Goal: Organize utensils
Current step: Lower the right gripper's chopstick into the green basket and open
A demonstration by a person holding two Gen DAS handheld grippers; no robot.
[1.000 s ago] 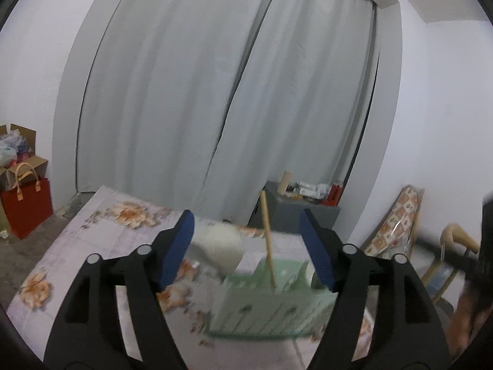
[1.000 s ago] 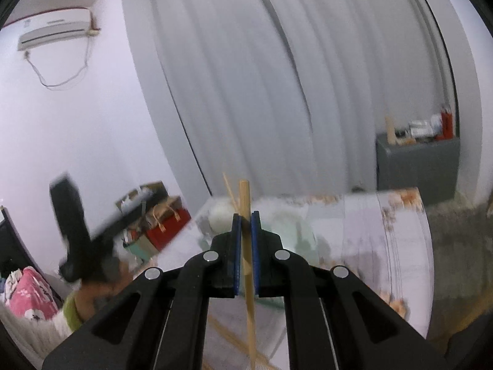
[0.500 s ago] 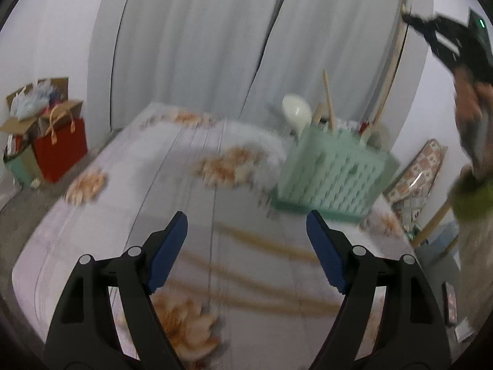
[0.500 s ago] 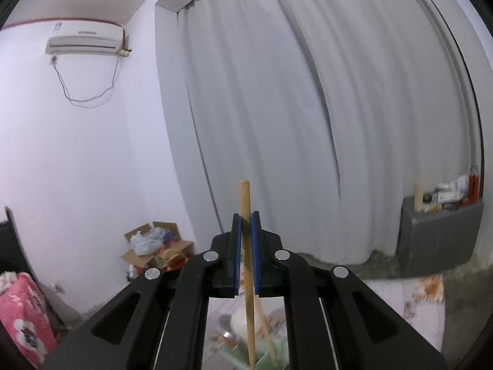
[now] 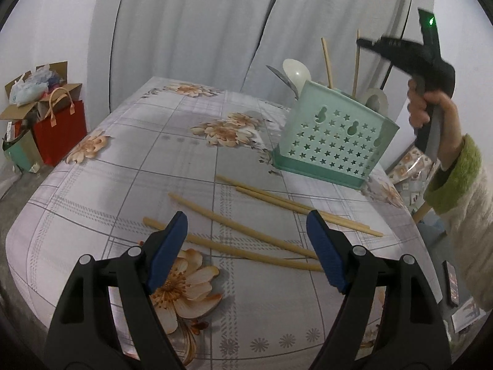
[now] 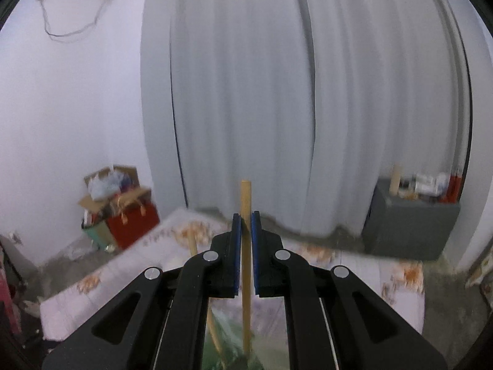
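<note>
the right gripper had its jaws clenched on a chopstick, upright over the green holder, which already held another chopstick and spoons. the left gripper hung spread above four loose chopsticks left on the table.

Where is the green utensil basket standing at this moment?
In the left wrist view the green utensil basket stands on the floral table, right of centre, beyond the loose chopsticks; the right gripper holds a chopstick above it.
</note>
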